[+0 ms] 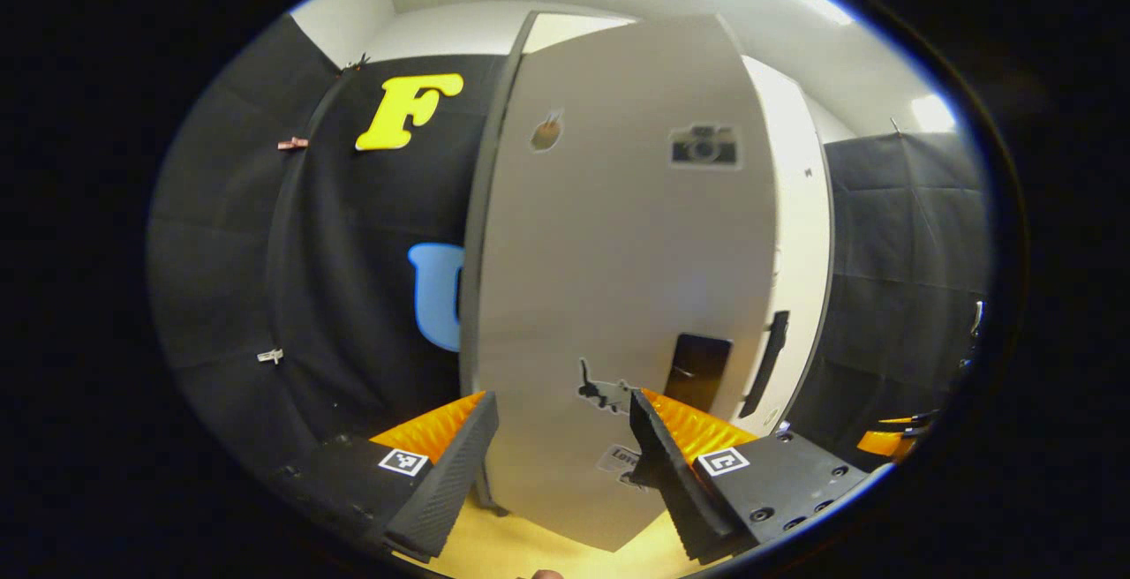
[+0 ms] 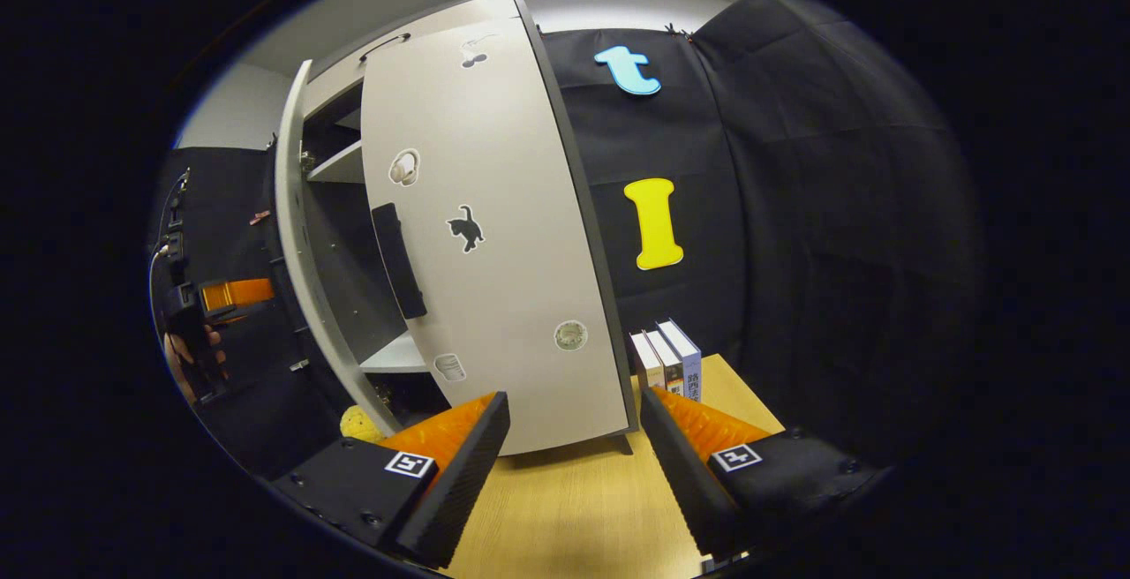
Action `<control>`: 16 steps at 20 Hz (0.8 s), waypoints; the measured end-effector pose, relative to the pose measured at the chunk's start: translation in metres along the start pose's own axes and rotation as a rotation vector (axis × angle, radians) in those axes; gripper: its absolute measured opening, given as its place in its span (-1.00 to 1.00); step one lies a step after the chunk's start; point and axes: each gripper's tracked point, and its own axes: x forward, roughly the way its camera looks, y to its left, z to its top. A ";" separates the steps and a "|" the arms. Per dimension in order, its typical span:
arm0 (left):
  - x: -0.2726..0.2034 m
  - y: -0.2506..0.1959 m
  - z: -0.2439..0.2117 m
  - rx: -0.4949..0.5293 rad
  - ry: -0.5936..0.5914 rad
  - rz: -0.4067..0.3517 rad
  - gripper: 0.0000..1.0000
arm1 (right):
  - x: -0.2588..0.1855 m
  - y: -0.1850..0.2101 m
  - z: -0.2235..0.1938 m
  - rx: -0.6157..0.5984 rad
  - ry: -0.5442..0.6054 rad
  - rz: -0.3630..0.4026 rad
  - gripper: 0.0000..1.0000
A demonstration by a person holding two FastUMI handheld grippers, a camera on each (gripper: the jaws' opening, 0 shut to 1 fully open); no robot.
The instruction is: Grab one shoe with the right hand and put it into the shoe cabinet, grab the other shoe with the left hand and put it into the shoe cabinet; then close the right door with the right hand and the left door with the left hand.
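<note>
Facing: left tongs [image 1: 563, 438] wide, empty, before left door [image 1: 618, 279].
Right tongs [image 2: 574, 438]: wide, empty, before right door [image 2: 494, 235].
Cabinet [image 2: 340, 164]: left door ajar; yellow shoe [image 2: 362, 424] at bottom.

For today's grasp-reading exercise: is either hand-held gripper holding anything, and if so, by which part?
Nothing is held. The left hand-held gripper is open facing the left door; the right hand-held gripper is open before the right door.

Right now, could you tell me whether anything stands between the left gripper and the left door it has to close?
Nothing visible does. The left gripper is open and faces the outer side of the left door with only clear space between them. The right door looks almost closed already.
</note>
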 end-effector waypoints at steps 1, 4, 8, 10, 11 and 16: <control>-0.003 -0.011 -0.002 0.011 -0.014 0.007 0.84 | -0.001 -0.004 0.005 -0.011 -0.012 0.005 0.97; -0.019 -0.034 -0.021 0.009 -0.010 0.035 0.90 | -0.003 -0.017 0.018 -0.032 -0.035 0.026 0.96; -0.059 -0.057 -0.031 -0.108 -0.034 0.069 0.91 | -0.003 -0.027 0.023 -0.039 -0.043 0.075 0.96; -0.078 -0.046 -0.033 -0.126 -0.042 0.130 0.89 | -0.003 -0.030 0.021 -0.044 -0.044 0.097 0.96; -0.090 -0.043 -0.039 -0.123 -0.036 0.164 0.91 | -0.003 -0.030 0.019 -0.043 -0.039 0.104 0.96; -0.132 -0.025 -0.067 -0.059 0.023 0.261 0.90 | -0.015 -0.019 0.011 -0.018 -0.040 0.108 0.96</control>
